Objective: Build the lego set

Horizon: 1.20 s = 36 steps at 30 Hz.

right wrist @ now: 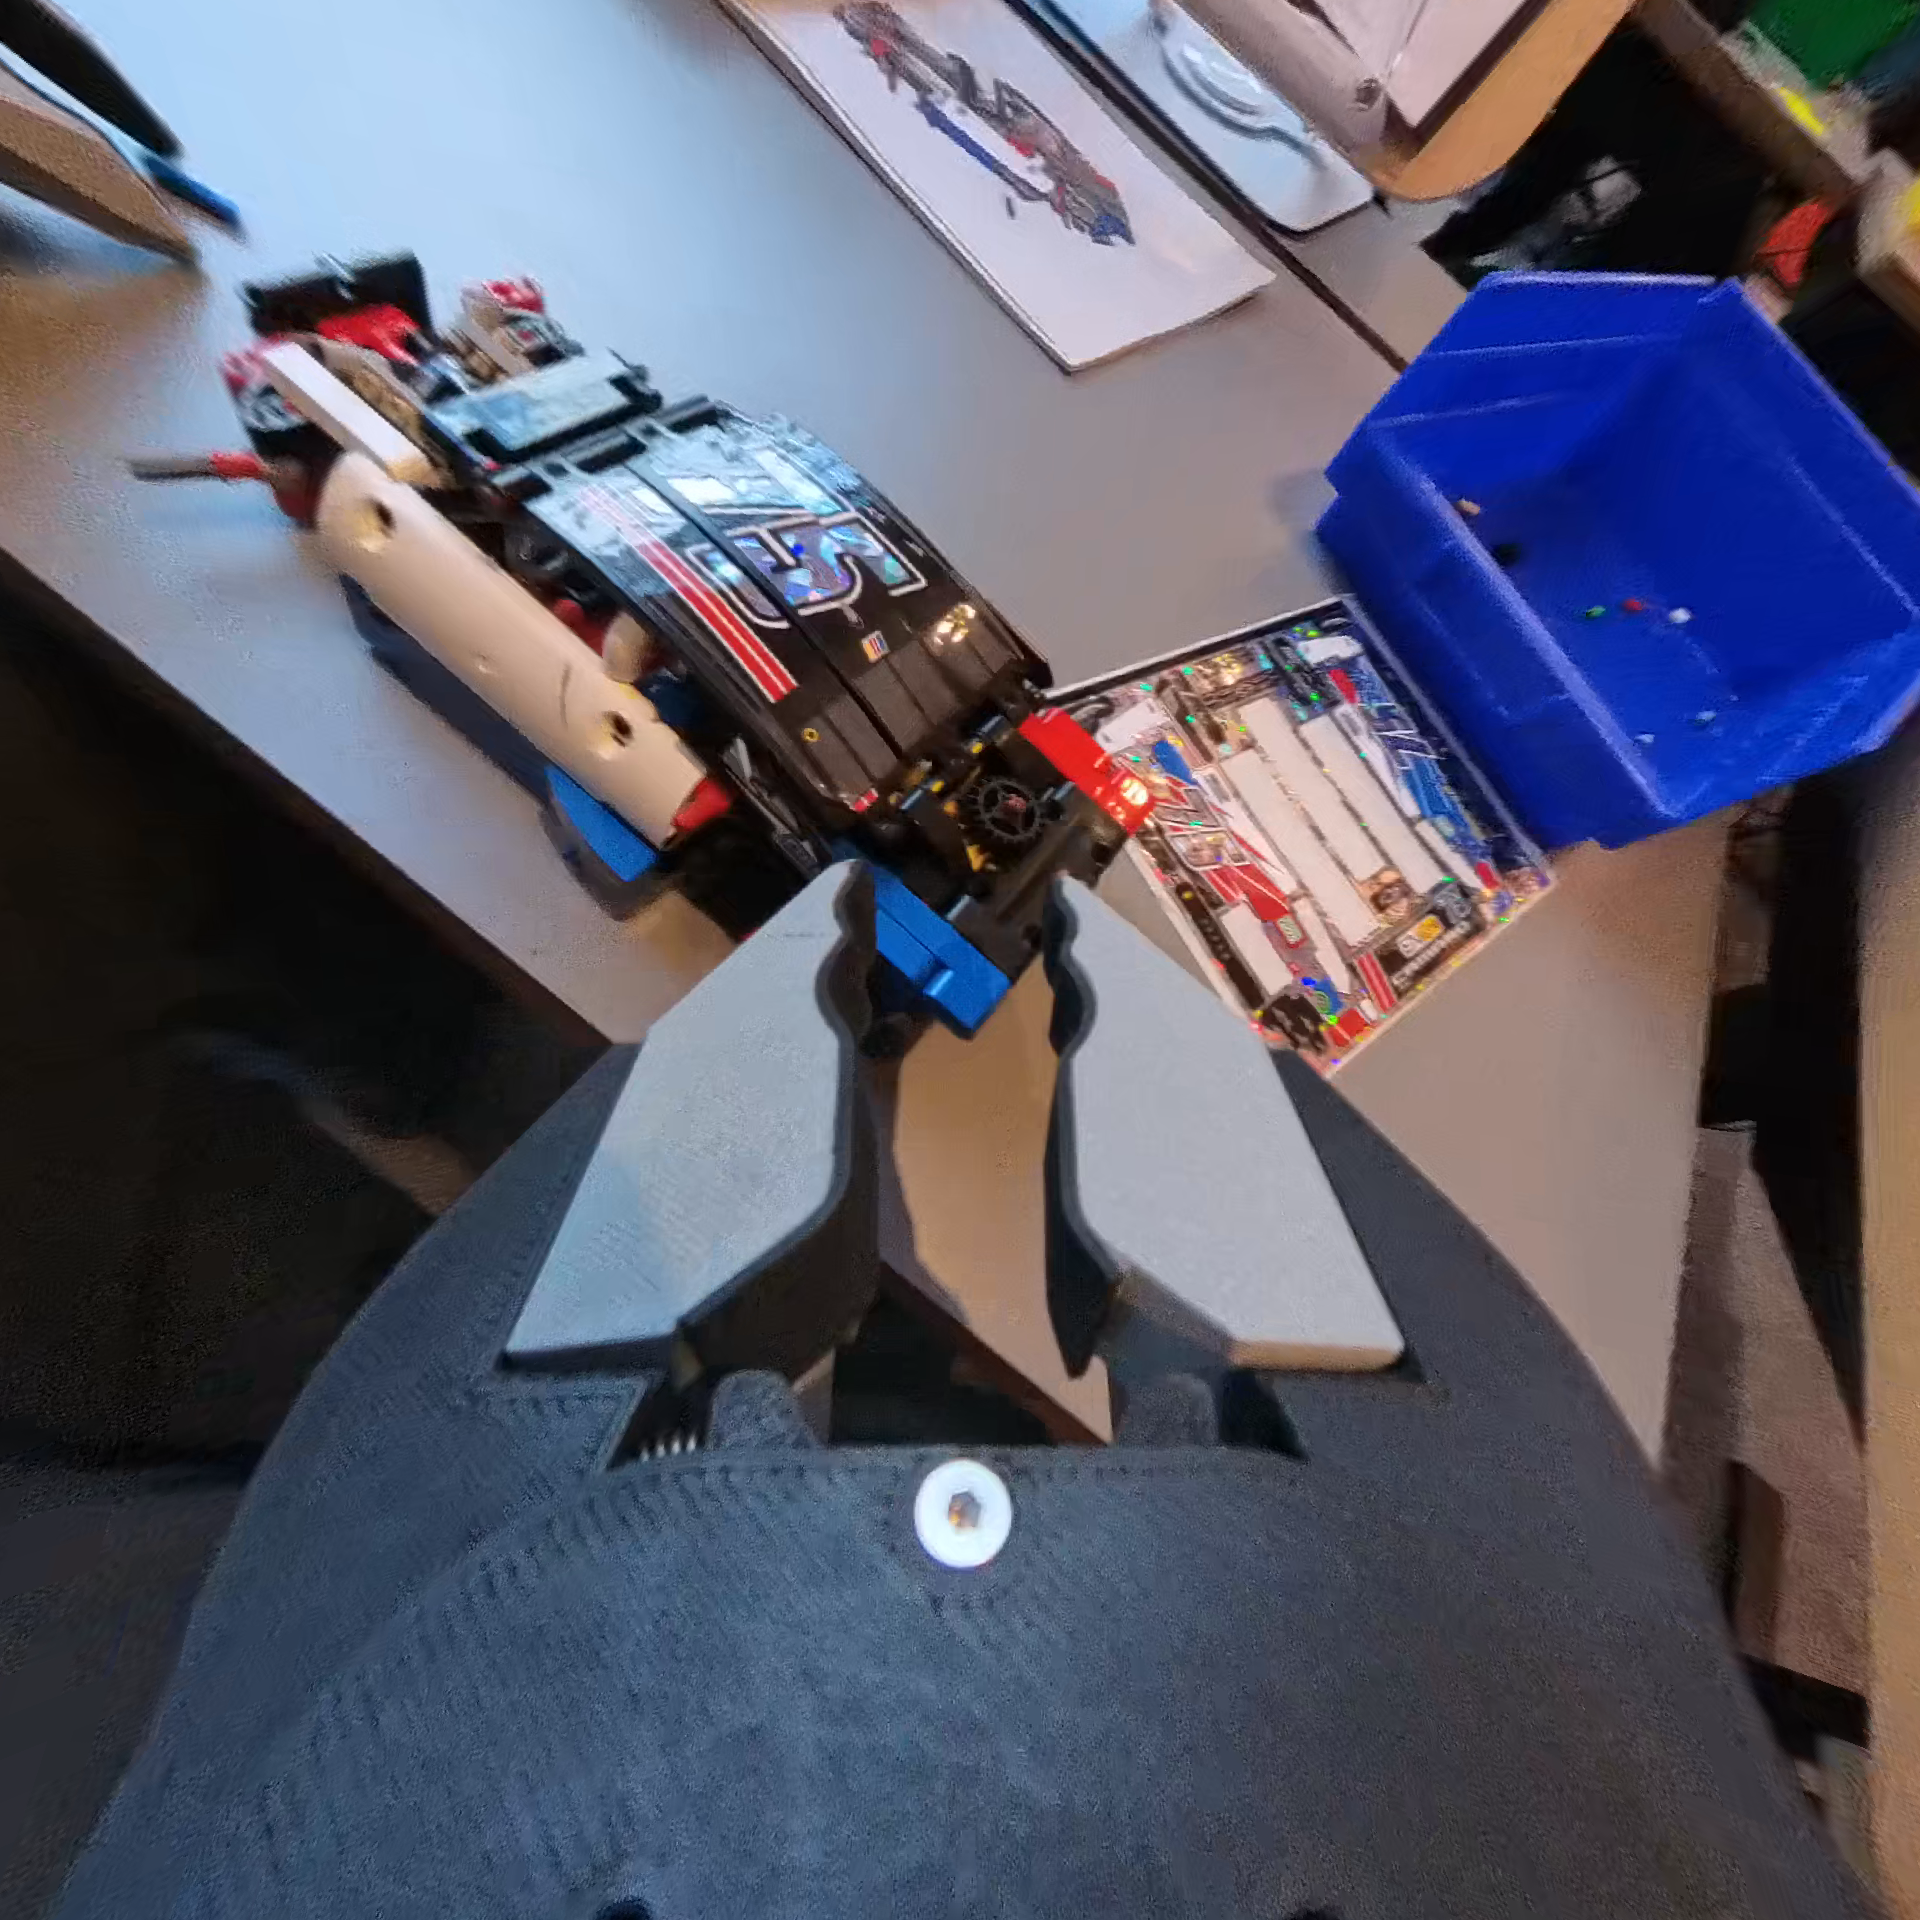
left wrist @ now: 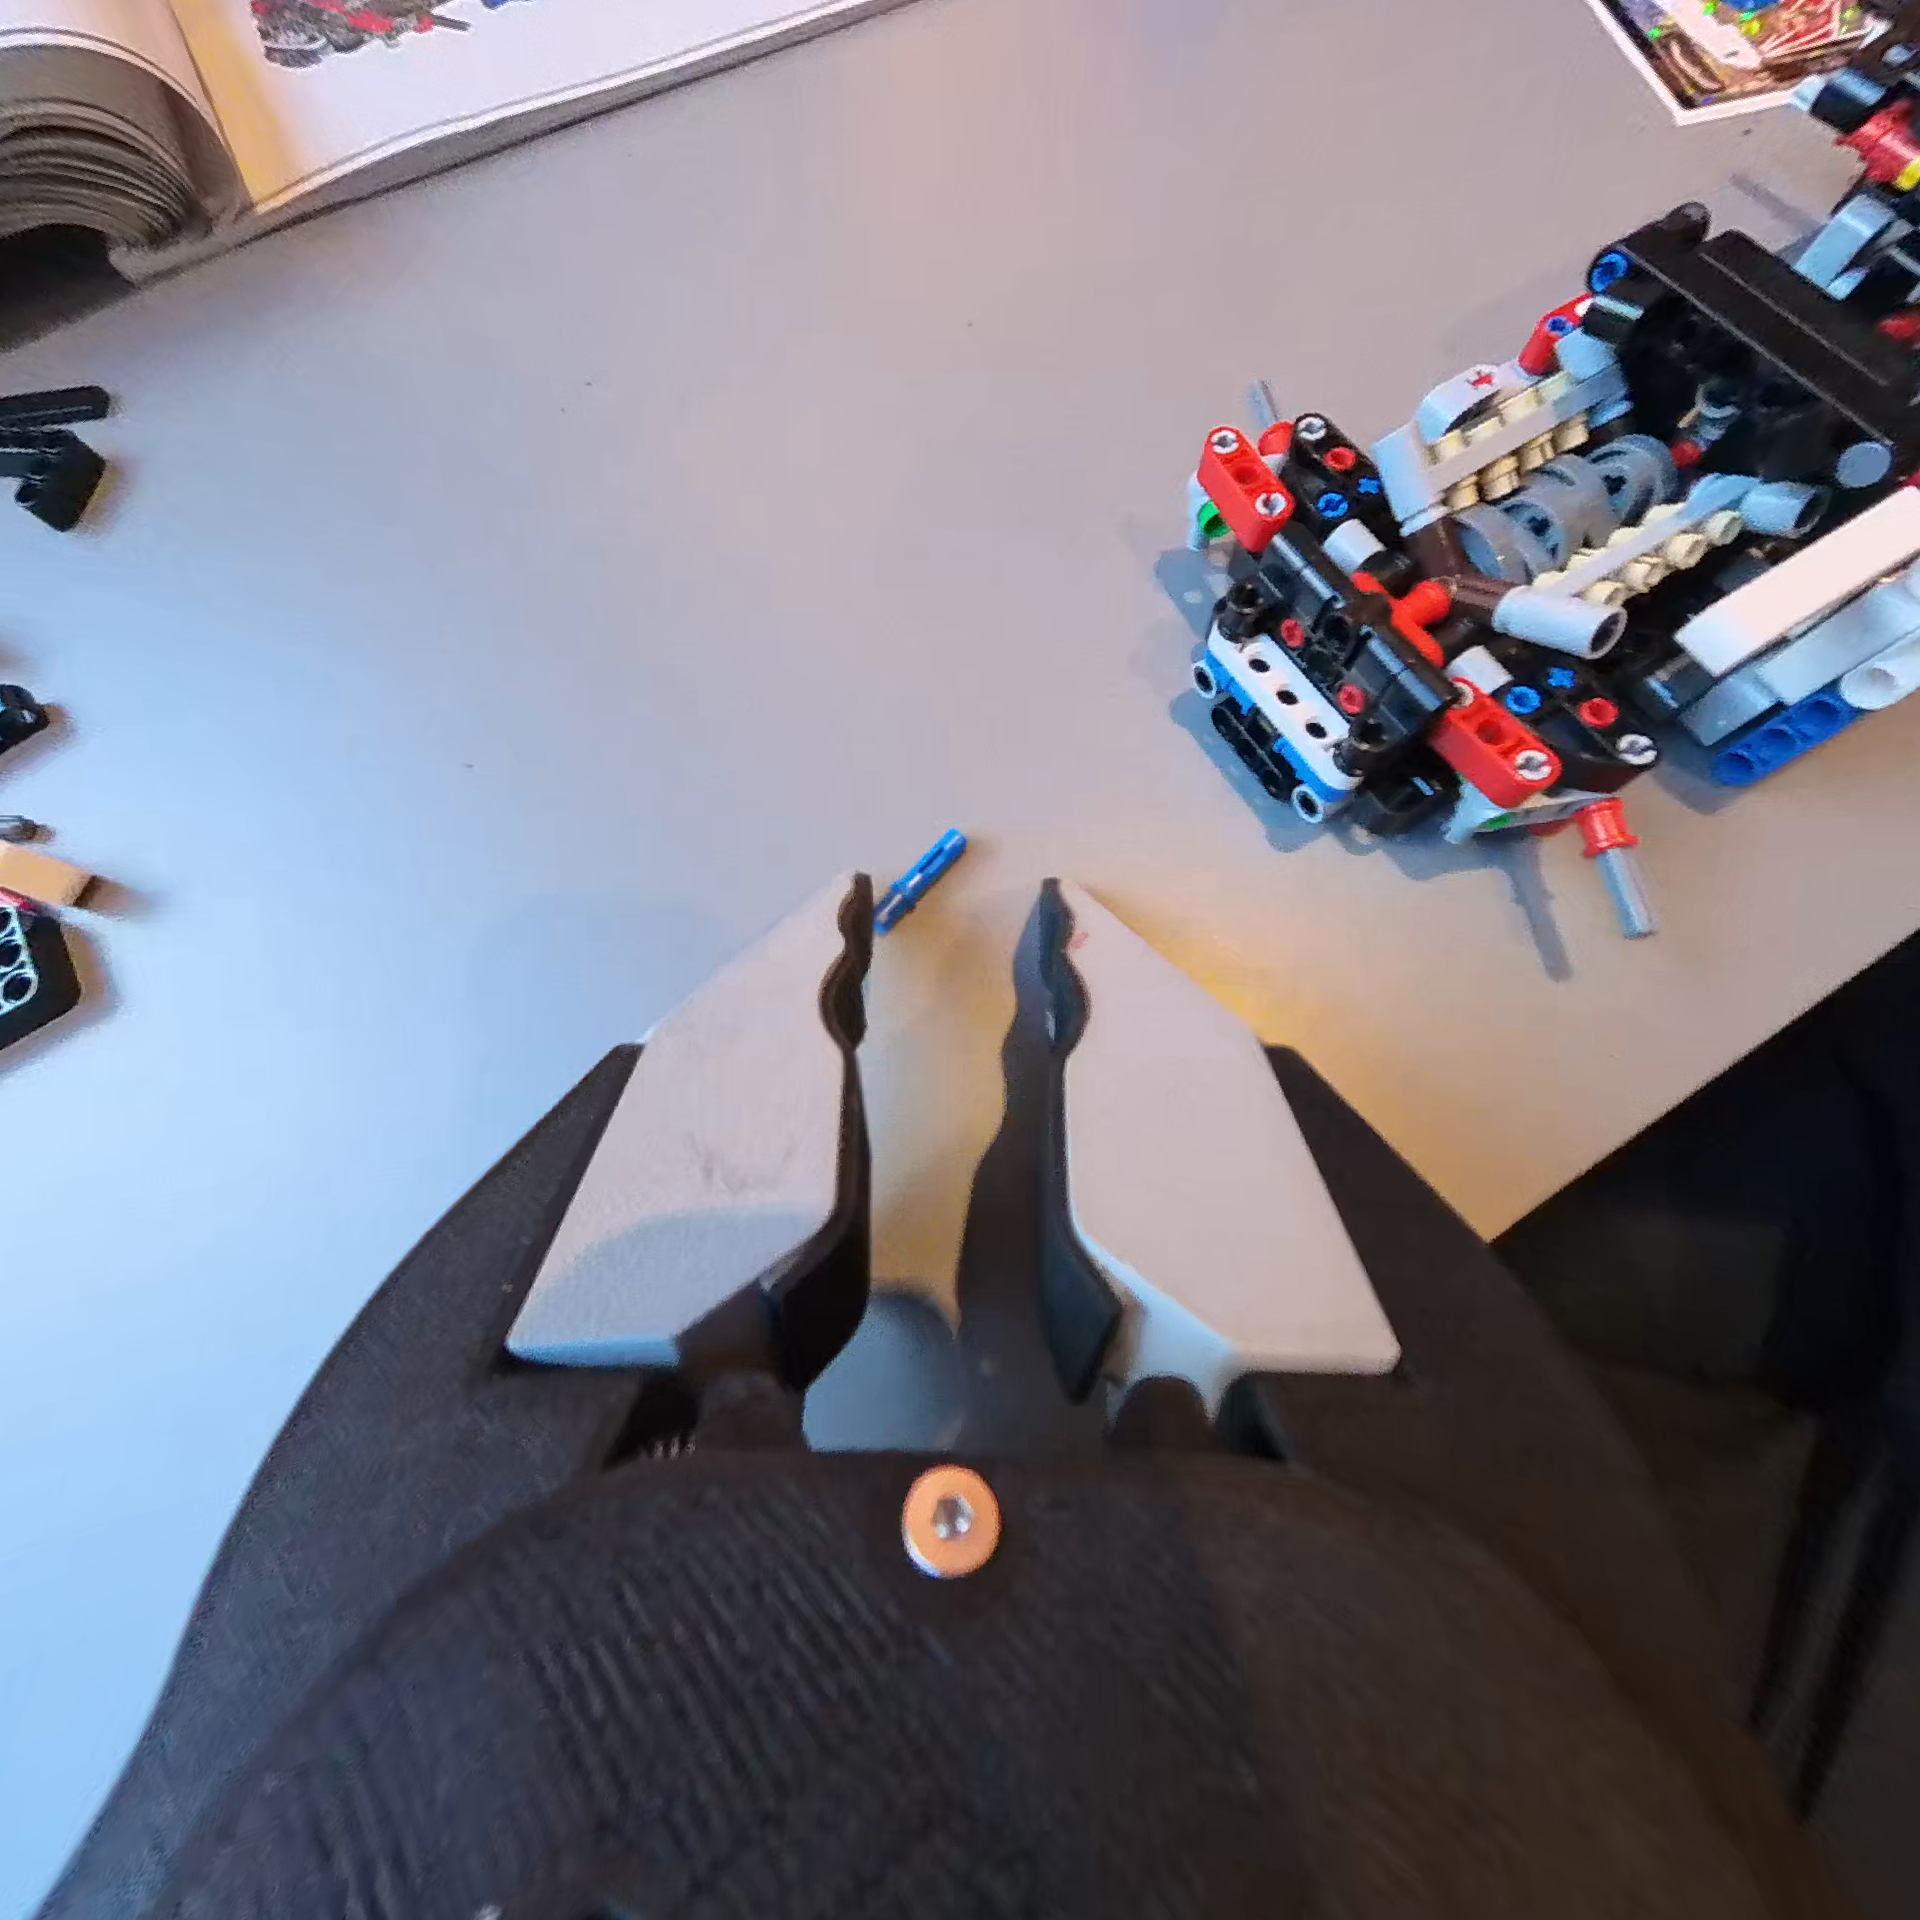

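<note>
In the left wrist view, a small blue pin (left wrist: 920, 878) lies on the grey table (left wrist: 727, 520), just ahead of my left gripper's (left wrist: 954, 899) left fingertip. That gripper is open and empty, low over the table. The partly built lego car (left wrist: 1558, 582) stands to the right, its open red, black and grey front end facing me. In the right wrist view, my right gripper (right wrist: 956, 899) has its jaws on either side of the car's (right wrist: 727, 582) blue and black rear end (right wrist: 940, 966) and grips it. The car rests near the table's front edge.
An open instruction book (left wrist: 416, 94) lies at the back left and also shows in the right wrist view (right wrist: 1018, 177). Loose black pieces (left wrist: 42, 457) sit at the far left. A sticker sheet (right wrist: 1330, 842) and a blue bin (right wrist: 1642, 520) lie right of the car. One gripper's finger ends stand about 30 cm off the other's.
</note>
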Tool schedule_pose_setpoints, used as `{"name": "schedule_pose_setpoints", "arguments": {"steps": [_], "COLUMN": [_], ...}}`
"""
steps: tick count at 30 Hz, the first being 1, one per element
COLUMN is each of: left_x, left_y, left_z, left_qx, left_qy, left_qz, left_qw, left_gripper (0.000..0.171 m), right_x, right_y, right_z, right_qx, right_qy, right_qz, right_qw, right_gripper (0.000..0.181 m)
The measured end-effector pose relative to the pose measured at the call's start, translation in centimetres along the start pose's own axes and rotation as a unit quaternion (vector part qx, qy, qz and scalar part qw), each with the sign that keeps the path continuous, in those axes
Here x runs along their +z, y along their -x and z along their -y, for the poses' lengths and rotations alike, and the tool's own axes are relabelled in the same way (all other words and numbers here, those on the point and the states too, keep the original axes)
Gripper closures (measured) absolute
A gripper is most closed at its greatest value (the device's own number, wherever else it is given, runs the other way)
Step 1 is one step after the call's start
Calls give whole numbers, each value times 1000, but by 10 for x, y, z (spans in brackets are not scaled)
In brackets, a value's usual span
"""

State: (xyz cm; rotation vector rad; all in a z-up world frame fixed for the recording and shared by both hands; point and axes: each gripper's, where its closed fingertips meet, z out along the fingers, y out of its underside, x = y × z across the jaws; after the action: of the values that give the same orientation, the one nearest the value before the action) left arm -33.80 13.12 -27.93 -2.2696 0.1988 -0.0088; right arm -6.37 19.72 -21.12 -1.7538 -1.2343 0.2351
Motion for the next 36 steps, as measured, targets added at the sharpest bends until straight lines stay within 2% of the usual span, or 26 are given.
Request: {"name": "schedule_pose_setpoints", "arguments": {"steps": [13, 23, 29, 36], "left_x": [-1, -7, -10, -16], "left_y": [-1, -1, 0, 5], "left_z": [0, 8, 10, 14], "left_qx": [-1, 35, 40, 41], "left_qy": [-14, -53, -63, -78], "left_qz": [-4, 28, 43, 63], "left_qw": [1000, 998, 996, 994], "left_gripper": [132, 114, 113, 112], "right_x": [2, -23, -32, -26], "right_y": [2, -34, -52, -70], "right_z": [-3, 12, 10, -3], "right_qx": [-3, 42, 51, 43], "right_qy": [-2, -44, -45, -17], "right_qz": [10, -8, -29, -75], "right_qw": [1000, 998, 997, 996], "right_gripper": [141, 107, 107, 108]}}
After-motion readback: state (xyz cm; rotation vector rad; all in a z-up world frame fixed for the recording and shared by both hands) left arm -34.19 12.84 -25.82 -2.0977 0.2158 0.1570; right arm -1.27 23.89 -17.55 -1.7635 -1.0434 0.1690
